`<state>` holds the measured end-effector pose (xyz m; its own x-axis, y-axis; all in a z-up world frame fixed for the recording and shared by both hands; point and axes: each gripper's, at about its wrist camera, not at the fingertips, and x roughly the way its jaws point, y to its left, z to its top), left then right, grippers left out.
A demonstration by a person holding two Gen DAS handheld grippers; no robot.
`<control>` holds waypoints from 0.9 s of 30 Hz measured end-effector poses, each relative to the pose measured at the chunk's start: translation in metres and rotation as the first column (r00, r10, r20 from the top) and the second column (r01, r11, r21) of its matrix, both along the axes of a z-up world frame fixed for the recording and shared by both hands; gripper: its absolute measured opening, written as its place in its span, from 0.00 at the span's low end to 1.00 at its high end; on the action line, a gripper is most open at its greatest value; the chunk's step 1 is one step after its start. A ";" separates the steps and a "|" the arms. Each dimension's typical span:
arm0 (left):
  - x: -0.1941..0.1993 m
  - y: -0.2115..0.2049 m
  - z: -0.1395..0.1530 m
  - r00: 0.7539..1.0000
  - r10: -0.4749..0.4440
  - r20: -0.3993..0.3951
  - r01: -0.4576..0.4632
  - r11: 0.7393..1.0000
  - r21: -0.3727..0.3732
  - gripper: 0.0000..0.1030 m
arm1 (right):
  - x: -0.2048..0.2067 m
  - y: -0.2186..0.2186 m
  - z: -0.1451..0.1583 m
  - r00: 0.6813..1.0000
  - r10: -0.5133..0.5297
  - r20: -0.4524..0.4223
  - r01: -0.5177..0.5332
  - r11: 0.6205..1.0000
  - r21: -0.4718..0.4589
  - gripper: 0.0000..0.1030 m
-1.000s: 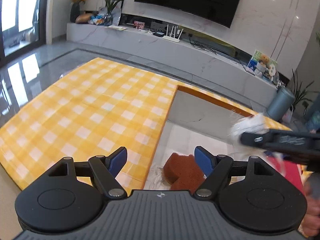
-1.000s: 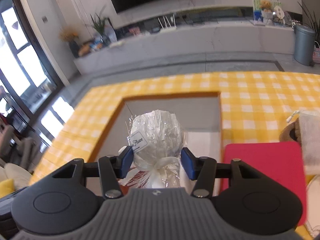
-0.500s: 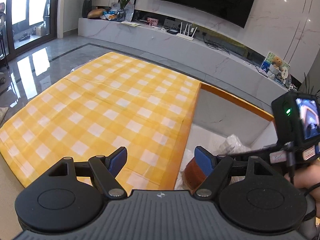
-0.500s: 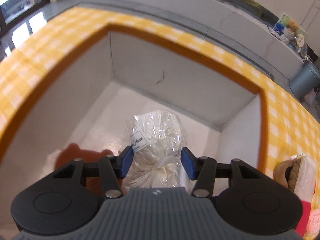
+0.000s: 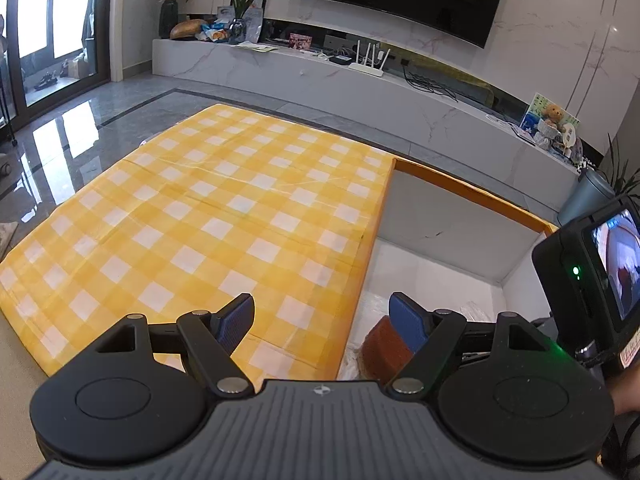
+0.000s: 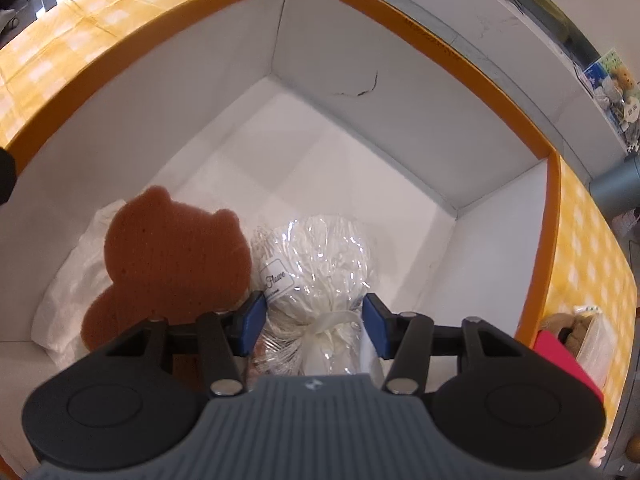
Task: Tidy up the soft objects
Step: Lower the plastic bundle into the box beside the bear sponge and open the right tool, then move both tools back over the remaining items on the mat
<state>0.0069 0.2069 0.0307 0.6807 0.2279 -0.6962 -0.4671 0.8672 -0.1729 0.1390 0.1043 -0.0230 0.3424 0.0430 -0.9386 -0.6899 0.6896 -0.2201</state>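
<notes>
Change since earlier frames: the cellophane-wrapped white bundle (image 6: 320,276) has been carried from above the tablecloth down into the box, and the right wrist view is now filled by the box interior.
Right gripper (image 6: 313,322): its blue pads (image 6: 253,320) are seen on either side of the bundle's tied neck, gripping it; the jaws are narrowed around the white ribbon knot.
Bundle position: it is held low inside the white box (image 6: 400,132), near the floor of the box; whether it touches the floor cannot be told. A small label with script lettering is seen on its left side.
Brown bear-shaped sponge (image 6: 172,264): it is lying in the box just left of the bundle, touching or nearly touching it, partly on top of a white plastic bag (image 6: 68,292).
Box: white walls and an orange rim are seen, with a dark crack mark on the far wall; the yellow checked tablecloth (image 5: 200,216) is spread beside it.
Left gripper (image 5: 322,322): it is held spread wide with nothing between its pads, above the seam between tablecloth and box edge.
Sponge in left view: a brown corner (image 5: 380,344) is seen behind the right-hand pad.
Right-hand device: its camera body with lit screen (image 5: 592,272) is seen at the right edge of the left view.
Outside the box: a red flat item (image 6: 560,356) is seen at the right.
</notes>
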 end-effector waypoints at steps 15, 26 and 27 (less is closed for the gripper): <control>-0.006 -0.002 0.012 0.999 0.026 0.031 -0.026 1.000 0.000 0.87 | -0.027 0.006 0.024 0.943 0.219 0.252 -0.199 0.975 -0.099 0.84; -0.004 -0.025 0.037 0.996 -0.004 0.086 -0.002 0.997 0.071 0.87 | -0.027 -0.023 0.085 0.954 0.144 0.263 -0.170 0.982 0.078 0.91; -0.004 -0.032 0.041 0.995 -0.017 0.098 0.010 0.997 0.081 0.87 | -0.028 -0.027 0.089 0.953 0.135 0.270 -0.164 0.983 0.088 0.91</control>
